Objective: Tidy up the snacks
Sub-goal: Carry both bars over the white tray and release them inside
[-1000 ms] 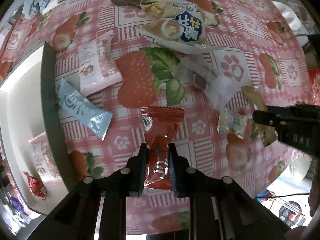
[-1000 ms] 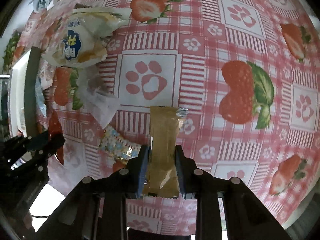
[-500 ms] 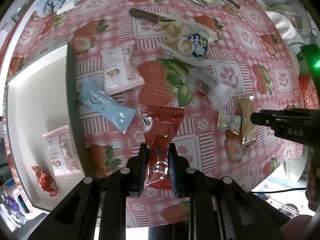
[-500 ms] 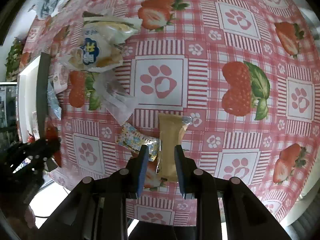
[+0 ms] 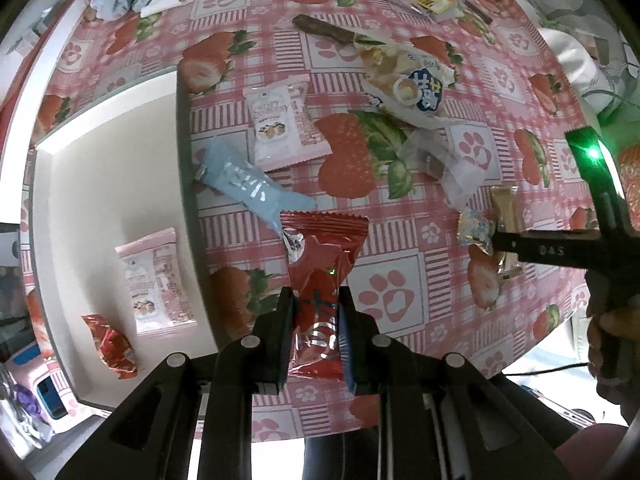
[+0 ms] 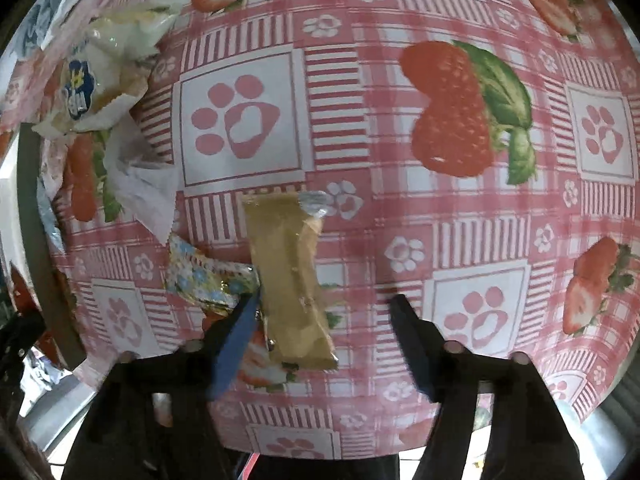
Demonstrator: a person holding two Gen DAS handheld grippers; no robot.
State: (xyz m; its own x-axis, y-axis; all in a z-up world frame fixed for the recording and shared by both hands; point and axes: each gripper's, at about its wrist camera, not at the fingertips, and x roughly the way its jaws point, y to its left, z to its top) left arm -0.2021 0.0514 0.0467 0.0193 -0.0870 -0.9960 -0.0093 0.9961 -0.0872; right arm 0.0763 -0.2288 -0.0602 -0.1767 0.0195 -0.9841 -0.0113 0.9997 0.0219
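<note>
- Left wrist cam: left gripper (image 5: 316, 320) clamped on crinkly red foil snack packet (image 5: 322, 276), held above pink strawberry-print tablecloth (image 5: 400, 240), just right of white rectangular tray (image 5: 108, 184).
- Right wrist cam: right gripper (image 6: 326, 312) w/ jaws spread wide; tan plastic snack bar wrapper (image 6: 290, 280) lies on cloth between them, touching left finger, well right of tray.

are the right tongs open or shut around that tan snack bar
Open. The right tongs stand spread wide; the tan snack bar lies on the tablecloth beside the left finger, clear of the other one.
</note>
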